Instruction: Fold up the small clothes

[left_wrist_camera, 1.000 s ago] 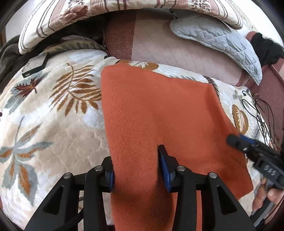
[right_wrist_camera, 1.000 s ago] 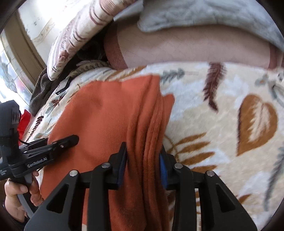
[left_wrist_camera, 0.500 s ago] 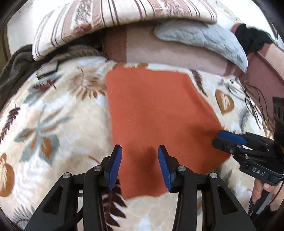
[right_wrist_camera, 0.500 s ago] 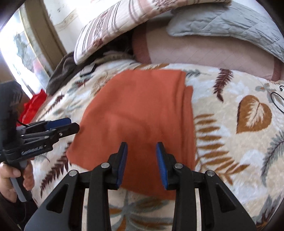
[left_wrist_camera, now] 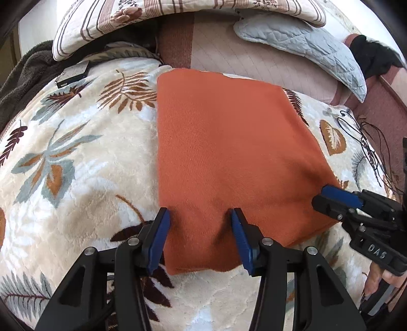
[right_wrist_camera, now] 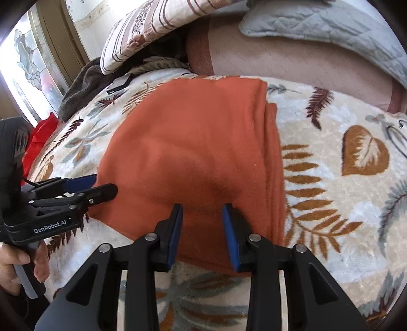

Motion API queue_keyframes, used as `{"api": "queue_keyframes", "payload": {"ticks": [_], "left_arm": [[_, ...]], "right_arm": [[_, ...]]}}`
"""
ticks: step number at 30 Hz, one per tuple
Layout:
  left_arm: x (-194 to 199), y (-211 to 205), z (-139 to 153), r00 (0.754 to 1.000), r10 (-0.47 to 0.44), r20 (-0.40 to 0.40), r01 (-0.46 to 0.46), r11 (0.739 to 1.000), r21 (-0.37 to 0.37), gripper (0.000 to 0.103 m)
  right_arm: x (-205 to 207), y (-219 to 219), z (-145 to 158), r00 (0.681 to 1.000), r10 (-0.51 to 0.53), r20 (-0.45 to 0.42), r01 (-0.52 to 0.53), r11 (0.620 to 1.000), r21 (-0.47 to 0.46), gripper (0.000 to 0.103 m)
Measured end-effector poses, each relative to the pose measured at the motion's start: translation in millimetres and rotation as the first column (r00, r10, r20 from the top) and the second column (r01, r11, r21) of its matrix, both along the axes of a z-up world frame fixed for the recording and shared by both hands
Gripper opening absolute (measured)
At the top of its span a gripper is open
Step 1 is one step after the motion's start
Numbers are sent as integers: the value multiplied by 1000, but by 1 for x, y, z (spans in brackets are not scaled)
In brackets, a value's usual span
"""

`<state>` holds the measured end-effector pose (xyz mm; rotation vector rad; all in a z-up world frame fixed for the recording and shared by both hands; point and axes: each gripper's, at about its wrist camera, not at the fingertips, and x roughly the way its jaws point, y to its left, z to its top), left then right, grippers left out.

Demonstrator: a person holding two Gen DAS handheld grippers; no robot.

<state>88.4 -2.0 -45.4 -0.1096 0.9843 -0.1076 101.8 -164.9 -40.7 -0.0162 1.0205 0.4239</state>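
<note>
An orange cloth [left_wrist_camera: 229, 142], folded into a rectangle, lies flat on a leaf-patterned blanket [left_wrist_camera: 76, 152]. My left gripper [left_wrist_camera: 199, 214] hovers over the cloth's near left corner. Its jaws are opening, and the cloth lies under them with the pads not pressing on it. My right gripper [right_wrist_camera: 202, 208] stands open above the near edge of the cloth [right_wrist_camera: 193, 142], close to its layered right side. Each gripper shows in the other's view: the right gripper [left_wrist_camera: 330, 196] at the cloth's right corner, the left gripper [right_wrist_camera: 101, 187] at its left edge, held by a hand [right_wrist_camera: 15, 262].
A striped pillow [left_wrist_camera: 152, 15] and a grey quilted pillow [left_wrist_camera: 305, 43] lie at the far end. A flat black device [left_wrist_camera: 73, 75] and a dark throw [left_wrist_camera: 23, 73] sit far left. Black cables [left_wrist_camera: 368, 142] lie at the right. Red fabric [right_wrist_camera: 40, 135] is by the window.
Both grippers have drawn back to the cloth's near edge. The bunched fold between the right fingers is released and lies flat. The left jaws have widened.
</note>
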Motion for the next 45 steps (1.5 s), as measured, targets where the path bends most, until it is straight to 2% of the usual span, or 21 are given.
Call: {"api": "queue_keyframes", "payload": {"ticks": [2,5,9,12,15,16,20,24,28,31,34,42,45], "left_arm": [[-1,0,0,1000,6,2,-6,1000,-3,54],[-8,1,0,1000,27,13,-27,1000,-7,59],[-18,-1,6,998,35,58,-36,999,16,66],[-29,-6,12,992,21,121,-27,999,43,73],[-44,-6,18,980,21,198,-30,999,40,81],[-49,-6,21,974,27,226,-36,999,33,82],[-61,-3,27,965,68,252,-83,995,46,83],[-73,3,35,957,110,270,-119,993,16,83],[-86,-3,46,943,93,318,-130,987,99,84],[-95,-9,51,934,72,349,-129,981,143,89],[-100,-14,53,933,62,355,-123,981,152,93],[-104,-17,56,930,59,364,-126,979,162,96],[-107,-16,56,933,78,351,-139,979,152,102]], "right_arm": [[1,0,-10,1000,4,-25,-4,1000,-10,34],[-1,-2,-11,1000,2,-10,-2,1000,10,35],[-7,-10,2,1000,-26,-4,26,997,78,48],[-19,-15,12,998,-41,43,38,997,69,56],[-29,-22,18,996,-60,61,55,996,75,59],[-33,-24,19,995,-68,69,63,996,66,60],[-43,-24,26,990,-70,123,68,997,21,69],[-51,-25,32,987,-74,144,70,997,31,75],[-59,-22,38,983,-62,173,59,998,24,79],[-64,-22,41,981,-67,180,62,998,33,81],[-70,-21,42,979,-71,191,68,997,22,84],[-83,-23,48,972,-84,221,81,996,20,90],[-89,-26,50,970,-92,225,87,996,32,96]]}}
